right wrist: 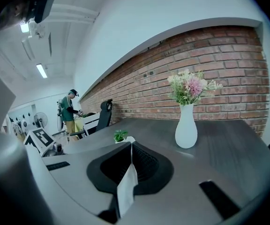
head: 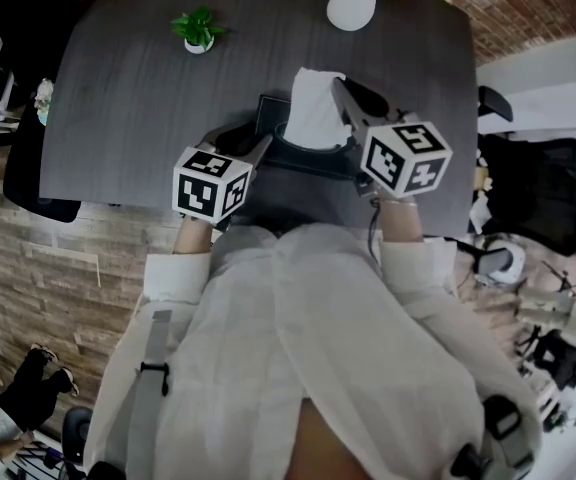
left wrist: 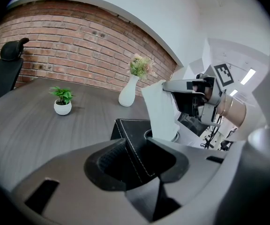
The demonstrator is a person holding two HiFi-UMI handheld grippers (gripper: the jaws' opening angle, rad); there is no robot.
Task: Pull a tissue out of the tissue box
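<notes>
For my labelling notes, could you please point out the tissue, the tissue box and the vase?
tissue (head: 316,108): head view, middle of the raised sheet.
tissue box (left wrist: 131,125): left gripper view, its dark top near the stitched corner.
vase (right wrist: 186,130): right gripper view, its white belly.

White long-sleeved shirt (head: 298,338), grey shoulder strap (head: 149,393), black-and-white marker cubes (head: 211,183) (head: 405,156)

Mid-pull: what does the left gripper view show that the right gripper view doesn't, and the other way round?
Only the left gripper view: the black tissue box clamped by the fingers of the left gripper, and the right gripper holding the tissue above it. Only the right gripper view: the tissue's edge pinched between its own shut fingers, and a person standing far off. Both: the tissue, white vase, small potted plant, dark table, brick wall.
</notes>
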